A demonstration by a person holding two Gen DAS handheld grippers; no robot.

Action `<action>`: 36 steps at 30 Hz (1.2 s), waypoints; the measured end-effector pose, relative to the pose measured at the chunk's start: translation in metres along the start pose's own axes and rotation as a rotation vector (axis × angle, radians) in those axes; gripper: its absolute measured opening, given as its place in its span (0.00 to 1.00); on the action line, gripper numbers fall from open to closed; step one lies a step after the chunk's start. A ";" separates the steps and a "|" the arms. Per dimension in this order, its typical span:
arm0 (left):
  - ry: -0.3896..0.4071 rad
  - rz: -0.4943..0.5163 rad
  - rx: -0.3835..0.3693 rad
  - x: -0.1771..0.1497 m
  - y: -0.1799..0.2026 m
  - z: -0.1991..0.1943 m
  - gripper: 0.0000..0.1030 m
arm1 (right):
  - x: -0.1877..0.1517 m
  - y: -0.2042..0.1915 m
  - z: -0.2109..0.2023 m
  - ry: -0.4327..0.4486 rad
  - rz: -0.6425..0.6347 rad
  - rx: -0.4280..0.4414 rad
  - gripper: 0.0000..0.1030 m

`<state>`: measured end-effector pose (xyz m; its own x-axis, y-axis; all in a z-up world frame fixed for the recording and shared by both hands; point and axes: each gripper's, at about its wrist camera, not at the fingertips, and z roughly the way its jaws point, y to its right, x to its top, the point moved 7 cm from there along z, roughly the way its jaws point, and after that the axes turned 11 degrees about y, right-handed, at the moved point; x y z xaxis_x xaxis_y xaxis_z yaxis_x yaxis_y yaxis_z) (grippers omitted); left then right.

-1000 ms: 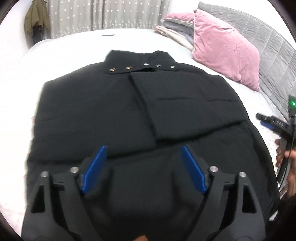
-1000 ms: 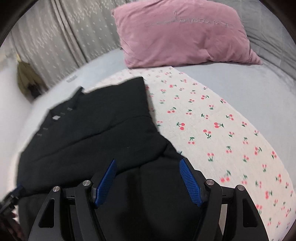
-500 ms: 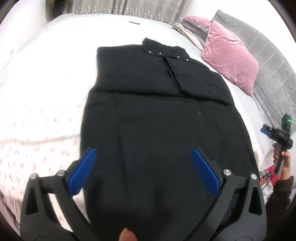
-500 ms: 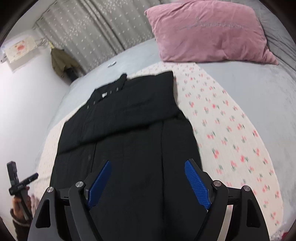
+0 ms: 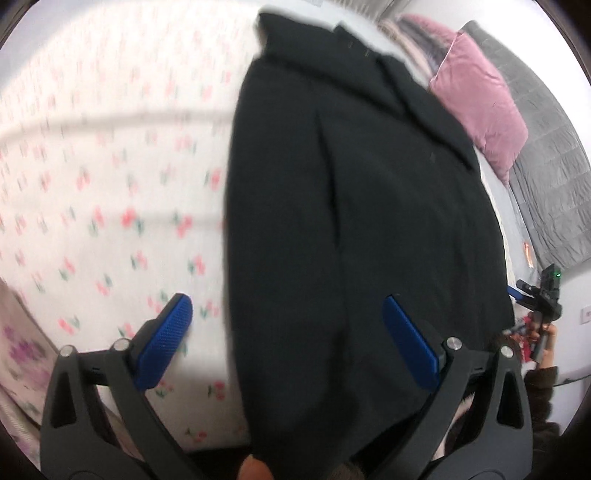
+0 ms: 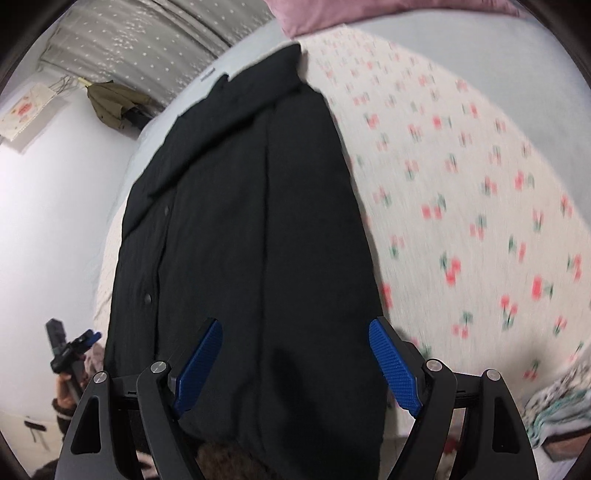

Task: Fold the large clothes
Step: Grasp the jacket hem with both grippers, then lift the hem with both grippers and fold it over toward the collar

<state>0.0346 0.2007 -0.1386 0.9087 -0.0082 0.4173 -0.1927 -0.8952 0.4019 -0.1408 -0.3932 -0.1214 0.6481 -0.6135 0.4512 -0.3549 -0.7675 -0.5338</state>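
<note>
A large black coat (image 5: 354, 229) lies lengthwise on the cherry-print bed sheet (image 5: 110, 184), collar at the far end, sleeves folded in over its front. It also shows in the right wrist view (image 6: 251, 229). My left gripper (image 5: 286, 332) is open above the coat's near left hem, its left finger over the sheet. My right gripper (image 6: 295, 354) is open above the coat's near right hem. Neither holds anything. The right gripper also shows at the right edge of the left wrist view (image 5: 539, 295).
A pink pillow (image 5: 480, 99) and a grey quilted headboard (image 5: 546, 184) lie at the far right of the bed. Folded blankets (image 5: 410, 33) lie beyond the pillow. A curtain (image 6: 147, 40) and a hanging olive garment (image 6: 110, 103) stand at the far wall.
Both grippers have pulled back from the coat's middle toward its near hem and risen. The views now take in the whole coat. Both stay open.
</note>
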 end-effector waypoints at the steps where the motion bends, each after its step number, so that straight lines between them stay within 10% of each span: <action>1: -0.051 -0.020 -0.024 -0.007 -0.002 0.006 0.99 | -0.004 0.003 -0.001 0.000 0.007 0.011 0.81; 15: -0.178 -0.036 -0.245 -0.046 0.019 0.009 0.99 | -0.026 0.003 -0.001 0.014 0.104 0.225 0.81; 18: -0.196 -0.056 -0.330 -0.057 0.033 0.007 0.79 | -0.031 0.000 -0.003 0.034 0.129 0.280 0.77; 21: -0.245 -0.116 -0.388 -0.070 0.042 0.014 0.36 | -0.034 -0.003 -0.001 0.056 0.180 0.353 0.68; 25: -0.120 -0.085 -0.389 -0.059 0.055 -0.001 0.17 | -0.038 -0.015 0.000 0.063 0.261 0.486 0.22; 36: 0.197 0.017 -0.529 -0.014 0.118 -0.071 0.12 | -0.003 -0.083 -0.064 0.290 0.124 0.552 0.09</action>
<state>-0.0269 0.1268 -0.0396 0.8271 0.1083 0.5515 -0.4122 -0.5501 0.7262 -0.1562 -0.3397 -0.0326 0.3878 -0.7766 0.4964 0.0340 -0.5262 -0.8497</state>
